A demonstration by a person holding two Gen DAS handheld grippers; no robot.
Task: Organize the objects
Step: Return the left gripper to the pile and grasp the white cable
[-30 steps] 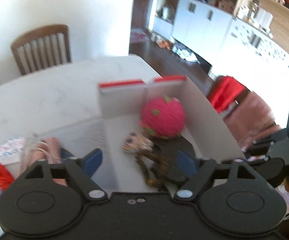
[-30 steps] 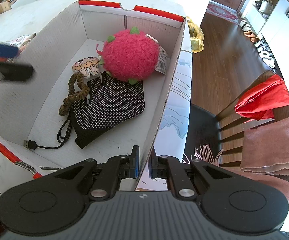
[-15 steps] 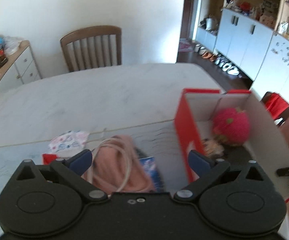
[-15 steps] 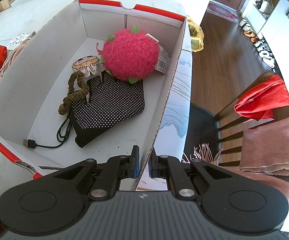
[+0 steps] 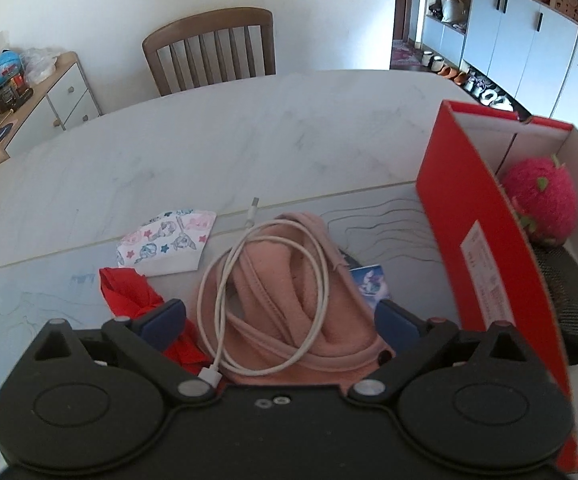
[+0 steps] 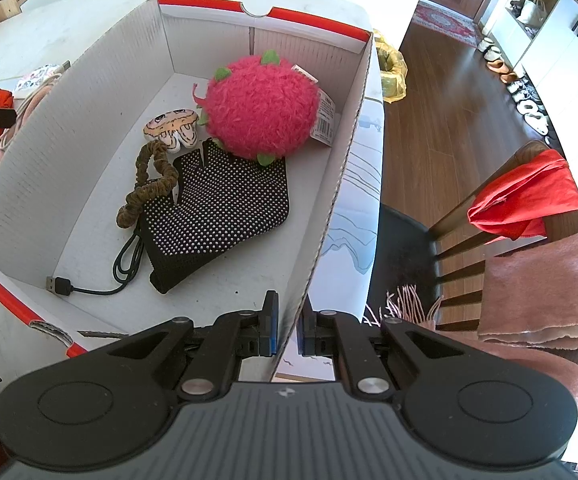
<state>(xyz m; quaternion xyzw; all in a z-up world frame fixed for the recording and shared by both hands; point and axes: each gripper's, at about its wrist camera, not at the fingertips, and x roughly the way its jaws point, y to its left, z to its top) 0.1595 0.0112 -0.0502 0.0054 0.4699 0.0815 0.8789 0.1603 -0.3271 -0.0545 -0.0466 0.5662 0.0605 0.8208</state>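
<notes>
My left gripper [image 5: 279, 312] hangs over a pink cloth [image 5: 289, 280] with a coiled white cable [image 5: 251, 216] on top. Its jaws are wide and closing; cloth and cable lie between them, pads not pressing. A red cloth [image 5: 129, 292] lies under the left finger. The red shoe box [image 5: 477, 240] stands just to the right. My right gripper [image 6: 289, 320] is shut on the box's near right wall [image 6: 329, 200]. Inside lie a pink plush fruit [image 6: 261, 108], a black dotted glove [image 6: 221, 208], a brown scrunchie [image 6: 149, 184], a black cable [image 6: 125, 256] and a small cartoon toy [image 6: 173, 126].
A patterned face mask [image 5: 165, 240] and a small picture card [image 5: 371, 282] lie by the pink cloth on the marble table [image 5: 249, 140]. A wooden chair [image 5: 213, 52] stands behind it. Right of the box, beyond the table edge, a chair carries a red cloth [image 6: 525, 196] and pink towel [image 6: 541, 284].
My left gripper has swung from over the box's inside to the left and down, over the pink cloth and white cable, with its jaws wider. The right gripper has not moved.
</notes>
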